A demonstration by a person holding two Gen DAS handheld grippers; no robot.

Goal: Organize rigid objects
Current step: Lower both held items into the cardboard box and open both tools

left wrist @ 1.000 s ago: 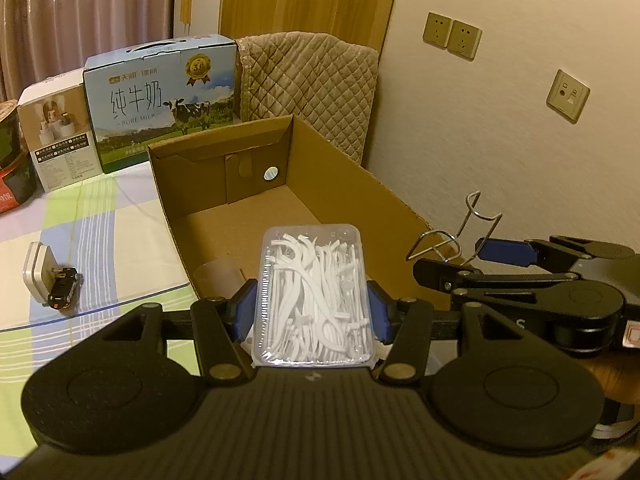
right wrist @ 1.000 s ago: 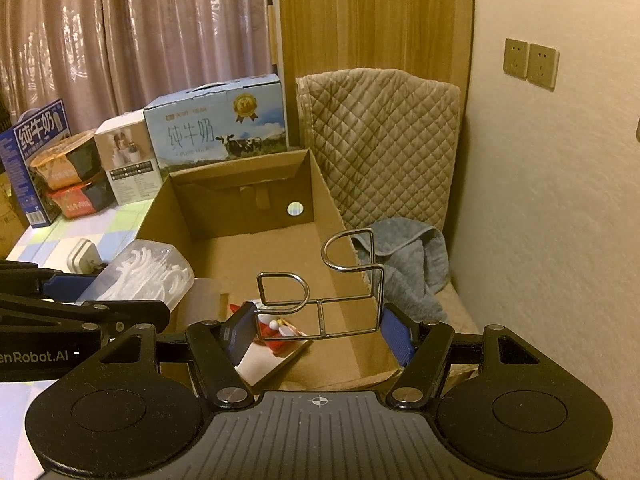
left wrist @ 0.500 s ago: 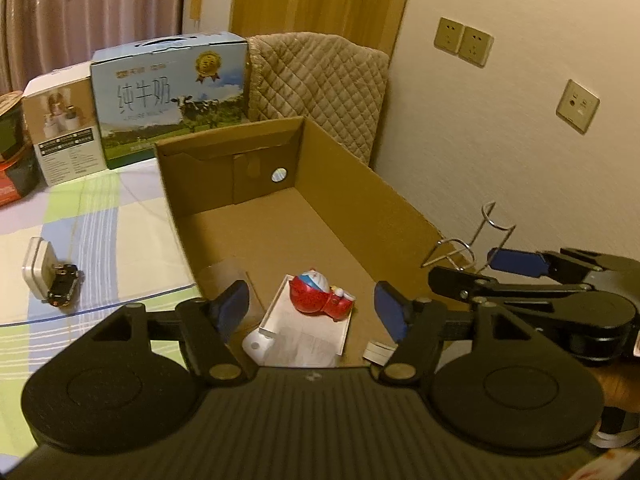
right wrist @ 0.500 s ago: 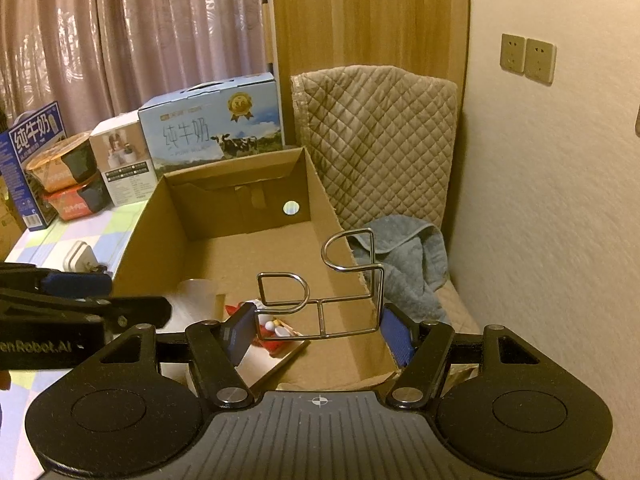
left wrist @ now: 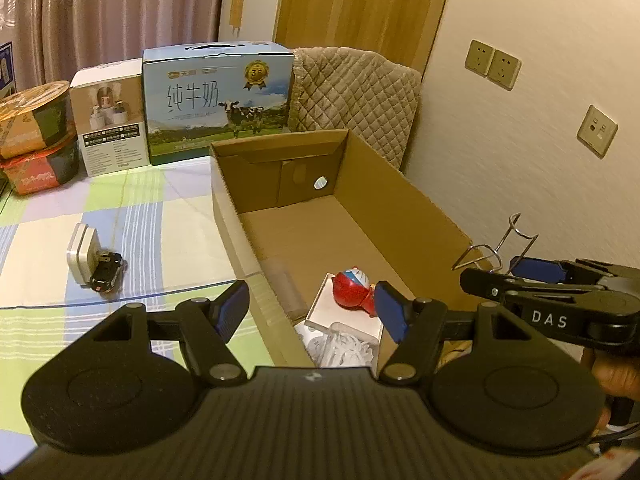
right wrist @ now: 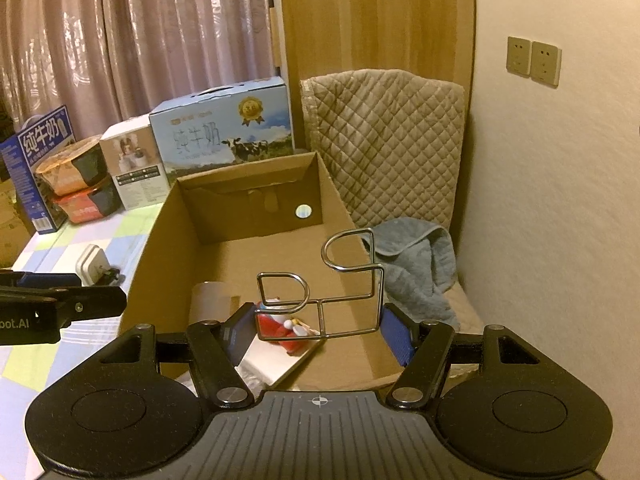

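- My left gripper [left wrist: 312, 308] hangs over the near left wall of the cardboard box [left wrist: 404, 200]; its jaws have just been opening, and they now stand apart with nothing between the blue pads.
- The clear case of dental floss picks [left wrist: 344, 344] lies inside the box at its near end, just below and beyond those pads, partly hidden by the gripper body.
- Just past it, a red and blue cartoon figurine [left wrist: 354, 288] rests on a flat white card [left wrist: 320, 312], also inside the box.
- A translucent cup [right wrist: 210, 300] lies against the box's left wall, near the figurine.
- My right gripper [right wrist: 316, 334] is clamped on a bent metal wire rack [right wrist: 340, 280]: both pads press on the rack's lower frame, and its two loops rise above the near right part of the box.
- In the left view the same rack [left wrist: 496, 244] pokes up past the box's right wall.
- On the checked tablecloth [left wrist: 160, 216], left of the box and well apart from it, sits a white plug adapter [left wrist: 82, 254] with a black piece touching it.
- At the far edge of the table stands a blue milk carton case [left wrist: 218, 100], with a smaller white box [left wrist: 110, 118] to its left.
- A grey towel [right wrist: 416, 264] lies right of the cardboard box, below a quilted chair back [right wrist: 384, 140].
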